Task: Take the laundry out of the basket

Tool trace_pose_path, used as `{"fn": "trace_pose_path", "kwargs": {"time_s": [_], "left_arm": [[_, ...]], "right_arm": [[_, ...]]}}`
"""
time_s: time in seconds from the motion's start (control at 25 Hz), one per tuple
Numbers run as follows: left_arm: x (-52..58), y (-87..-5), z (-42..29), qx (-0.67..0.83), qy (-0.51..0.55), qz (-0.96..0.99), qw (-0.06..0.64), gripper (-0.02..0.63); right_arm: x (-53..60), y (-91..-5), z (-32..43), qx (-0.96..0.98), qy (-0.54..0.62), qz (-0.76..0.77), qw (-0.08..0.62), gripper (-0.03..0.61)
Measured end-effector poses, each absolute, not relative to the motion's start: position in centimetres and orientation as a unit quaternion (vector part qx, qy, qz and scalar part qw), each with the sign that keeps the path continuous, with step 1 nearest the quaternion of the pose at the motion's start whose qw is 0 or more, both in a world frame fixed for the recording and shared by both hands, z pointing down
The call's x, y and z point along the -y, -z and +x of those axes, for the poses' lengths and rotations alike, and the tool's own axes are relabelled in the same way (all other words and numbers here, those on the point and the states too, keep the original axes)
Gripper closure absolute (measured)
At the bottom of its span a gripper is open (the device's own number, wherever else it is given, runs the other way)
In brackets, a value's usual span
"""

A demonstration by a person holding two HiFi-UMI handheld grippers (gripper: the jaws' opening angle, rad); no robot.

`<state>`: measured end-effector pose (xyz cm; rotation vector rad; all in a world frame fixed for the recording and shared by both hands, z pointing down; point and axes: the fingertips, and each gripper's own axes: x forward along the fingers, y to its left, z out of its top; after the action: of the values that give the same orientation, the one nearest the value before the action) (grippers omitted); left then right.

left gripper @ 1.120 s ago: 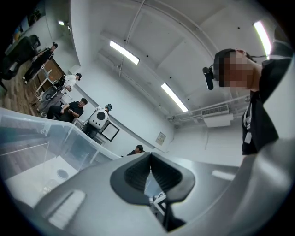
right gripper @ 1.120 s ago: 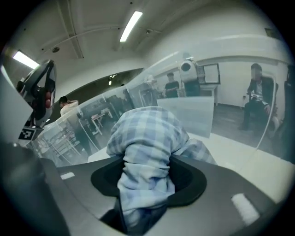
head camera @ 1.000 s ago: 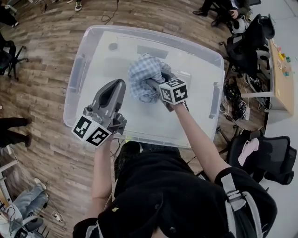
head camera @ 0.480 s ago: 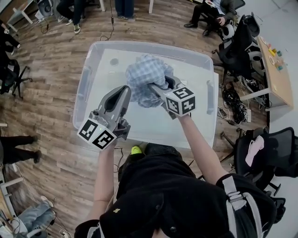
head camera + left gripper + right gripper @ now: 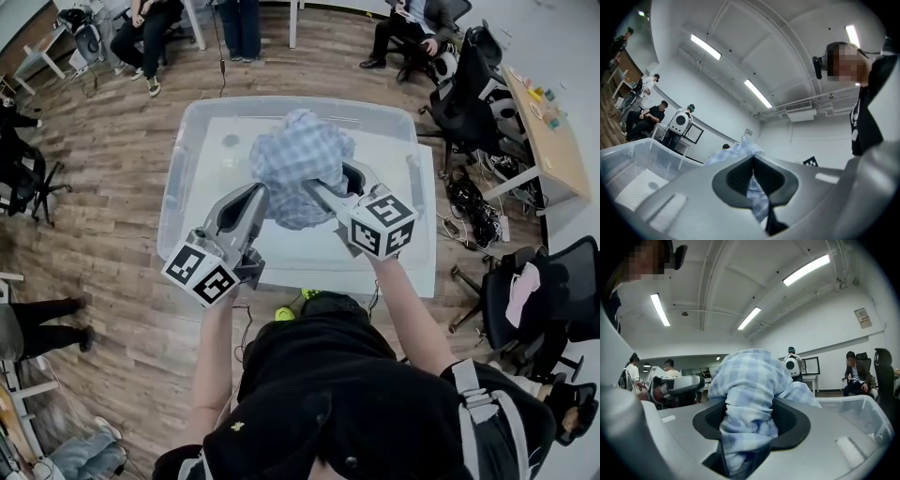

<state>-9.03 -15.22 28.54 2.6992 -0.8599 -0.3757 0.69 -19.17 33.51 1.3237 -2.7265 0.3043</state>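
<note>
1. Clear plastic bin [image 5: 184, 159] on a wood floor [image 5: 103, 187]. The shirt is now held up over its opening; a second ago it sat lower inside.
2. Blue-and-white plaid shirt [image 5: 298, 161], bunched.
3. Right gripper [image 5: 326, 191], with black-and-white square markers on its cube, is higher than before. Its jaws are partway apart, clamped on a thick fold of the shirt.
4. Left gripper [image 5: 255, 197] has the same markers. Its jaws are drawn together, tips against the shirt's side. Whether they pinch cloth cannot be told.

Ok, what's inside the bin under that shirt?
Bare pale bottom of the clear bin shows around the plaid shirt hanging from the right tool. No other laundry shows; the patch straight below the shirt is covered.
</note>
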Motion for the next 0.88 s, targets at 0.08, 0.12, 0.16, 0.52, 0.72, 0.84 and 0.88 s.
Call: {"fn": "trace_pose_path", "kwargs": {"time_s": [0.08,0.12,0.16,0.52,0.72,0.84,0.88], "left_arm": [[14.7,-28.6,-8.8,0.293,0.125,0.938,0.14,0.611],[14.4,-28.7,-8.7,0.29,0.123,0.939,0.14,0.611],[14.0,-28.7,-8.6,0.288,0.122,0.94,0.138,0.611],[9.2,-29.3,-7.1,0.265,0.087,0.956,0.091,0.611],[7.2,-29.4,-6.9,0.256,0.094,0.957,0.097,0.611],[5.7,-29.5,-6.5,0.255,0.094,0.957,0.097,0.611],[5.2,-29.5,-6.2,0.256,0.094,0.957,0.098,0.611]], "right_arm": [[18.3,-32.7,0.6,0.895,-0.089,0.436,0.043,0.348],[17.8,-32.2,0.6,0.895,-0.084,0.437,0.041,0.348],[17.3,-31.8,0.6,0.895,-0.079,0.437,0.038,0.348],[11.2,-29.8,-0.6,0.898,-0.06,0.436,0.01,0.347],[8.4,-29.7,-0.7,0.896,-0.06,0.441,0.003,0.345],[6.7,-29.4,-0.5,0.898,-0.054,0.436,-0.002,0.344],[6.1,-29.4,-0.3,0.9,-0.052,0.433,-0.004,0.344]]}}
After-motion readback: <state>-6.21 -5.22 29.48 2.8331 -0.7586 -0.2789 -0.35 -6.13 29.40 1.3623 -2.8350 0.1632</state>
